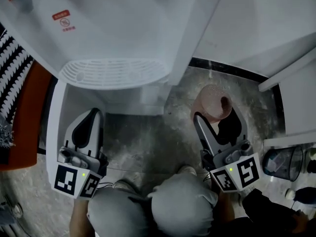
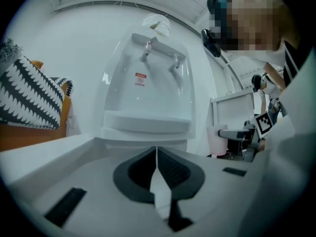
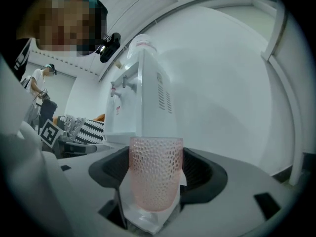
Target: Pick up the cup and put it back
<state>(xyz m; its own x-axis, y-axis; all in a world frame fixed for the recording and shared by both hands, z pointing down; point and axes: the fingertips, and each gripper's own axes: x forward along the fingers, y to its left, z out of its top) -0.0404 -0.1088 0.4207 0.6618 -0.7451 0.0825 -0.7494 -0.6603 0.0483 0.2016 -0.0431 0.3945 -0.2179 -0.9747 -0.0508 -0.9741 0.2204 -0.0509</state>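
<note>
Partly seen
The right gripper (image 1: 217, 118) covers the cup (image 1: 210, 100) on its near side; the water dispenser (image 1: 108, 28) runs off the far edge, its red label (image 1: 62, 20) unreadable.

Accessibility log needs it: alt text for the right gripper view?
A pink dimpled cup stands upright, clamped in the jaws of the right gripper. Behind it stands a white water dispenser against a white wall.
</note>
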